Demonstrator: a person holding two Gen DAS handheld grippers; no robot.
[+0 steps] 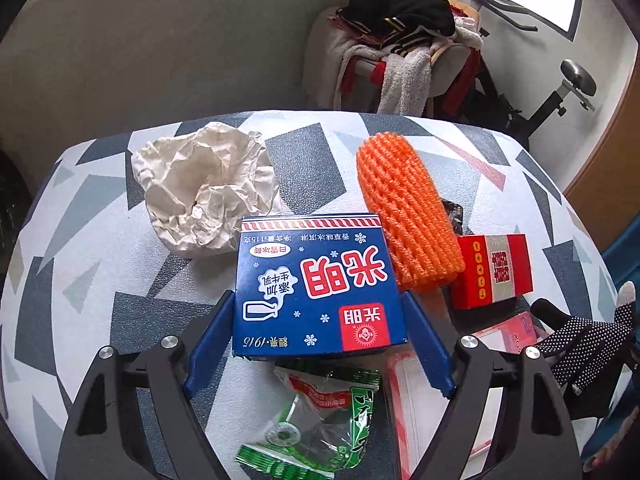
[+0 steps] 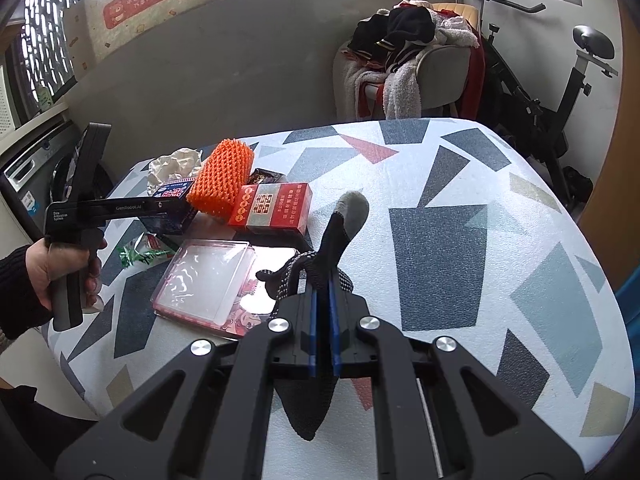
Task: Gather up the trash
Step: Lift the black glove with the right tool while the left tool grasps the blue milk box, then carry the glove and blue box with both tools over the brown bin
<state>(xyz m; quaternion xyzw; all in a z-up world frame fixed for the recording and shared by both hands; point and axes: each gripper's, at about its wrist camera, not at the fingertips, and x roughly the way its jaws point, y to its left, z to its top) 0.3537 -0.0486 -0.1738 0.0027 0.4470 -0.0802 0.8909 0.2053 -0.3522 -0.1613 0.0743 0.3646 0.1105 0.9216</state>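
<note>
My left gripper [image 1: 318,300] is shut on a blue ice-cream box [image 1: 316,284], one blue finger on each side, above the table. It shows from the side in the right wrist view [image 2: 172,204]. My right gripper [image 2: 324,280] is shut on a black dotted glove [image 2: 336,232] with a grey fingertip, also visible at the left wrist view's right edge [image 1: 588,344]. On the table lie crumpled paper [image 1: 204,188], an orange foam net [image 1: 408,216], a red box [image 1: 496,270], a green wrapper [image 1: 316,420] and a clear pink-edged tray [image 2: 212,280].
The round table has a white cloth with grey and red shapes [image 2: 460,220]. Behind it stand a chair piled with clothes [image 2: 412,56] and an exercise bike [image 2: 560,92]. A washing machine [image 2: 36,176] stands at the left. A small dark packet [image 2: 262,178] lies behind the red box.
</note>
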